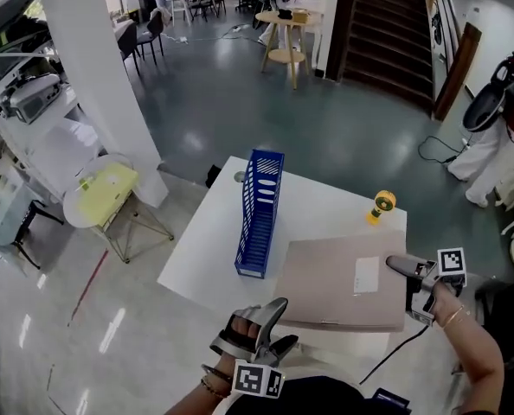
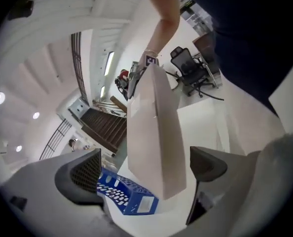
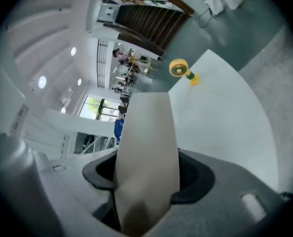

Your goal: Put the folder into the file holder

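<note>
The folder (image 1: 339,284) is not yet filed: the right gripper (image 1: 401,267) has its jaws clamped on the folder's right edge, holding it over the tabletop's (image 1: 207,240) near right corner. The left gripper (image 1: 271,325) waits at the near edge with jaws apart. Carrying the folder to the file holder (image 1: 259,213) by the left edge and slotting it in remain.

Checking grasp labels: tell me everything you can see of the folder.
The folder is a flat, closed, beige rectangle, card-like, with a pale label patch on top. It lies roughly level over the near right part of the white table, right of the blue file holder and apart from it. The right gripper is clamped on its right edge; the left gripper, jaws apart, is at its near left corner, not gripping it.
</note>
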Motion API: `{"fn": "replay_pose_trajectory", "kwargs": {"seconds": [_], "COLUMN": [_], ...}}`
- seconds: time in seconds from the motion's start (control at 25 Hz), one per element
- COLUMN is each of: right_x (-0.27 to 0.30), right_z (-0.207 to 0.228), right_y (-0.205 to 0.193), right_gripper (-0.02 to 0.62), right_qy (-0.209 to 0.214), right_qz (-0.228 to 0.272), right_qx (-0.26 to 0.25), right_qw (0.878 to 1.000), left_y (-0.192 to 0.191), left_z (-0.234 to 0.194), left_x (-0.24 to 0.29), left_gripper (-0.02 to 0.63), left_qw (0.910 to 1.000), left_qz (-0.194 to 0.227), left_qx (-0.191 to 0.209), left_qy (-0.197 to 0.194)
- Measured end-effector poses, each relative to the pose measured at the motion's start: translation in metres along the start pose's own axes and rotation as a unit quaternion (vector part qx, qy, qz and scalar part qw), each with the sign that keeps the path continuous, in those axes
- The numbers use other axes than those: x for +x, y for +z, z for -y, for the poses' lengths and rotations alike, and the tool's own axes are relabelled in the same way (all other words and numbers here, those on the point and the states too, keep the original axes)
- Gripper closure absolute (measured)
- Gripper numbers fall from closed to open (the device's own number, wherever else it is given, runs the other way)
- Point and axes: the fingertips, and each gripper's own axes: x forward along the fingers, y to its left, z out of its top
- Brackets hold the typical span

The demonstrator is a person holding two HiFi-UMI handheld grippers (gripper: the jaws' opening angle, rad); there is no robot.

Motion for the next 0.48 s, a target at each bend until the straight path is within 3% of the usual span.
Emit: {"fn": "replay_pose_trajectory", "kwargs": {"seconds": [0.16,0.32,0.44,0.48], "right_x": [0.006,0.018,0.027,0.030], "right_z": [-0.019,-0.052,-0.070,-0.073], "right_y": [-0.020,-0.057,-0.071,-0.074], "right_gripper": [0.316,0.316,0.316,0.316], "right_qy": [0.033,0.048,0.048,0.047], "right_qz": [0.026,0.011,0.025,0.030], "right_qx": [0.067,0.057,0.051,0.053], "right_qw": [0.997,0.997,0.997,0.997], "left_y": [0.007,0.008,0.004,0.001], "left_z": [-0.001,-0.025,-0.038,-0.040], "left_x": [0.005,0.008,0.000,-0.004], "left_gripper": [0.055,0.055,0.062,0.114], "left_qw": [0.9987,0.9936,0.9914,0.9906], "left_qz": [0.016,0.009,0.020,0.025], "left_qx": [0.047,0.095,0.101,0.106], "left_qy": [0.006,0.060,0.080,0.082]}}
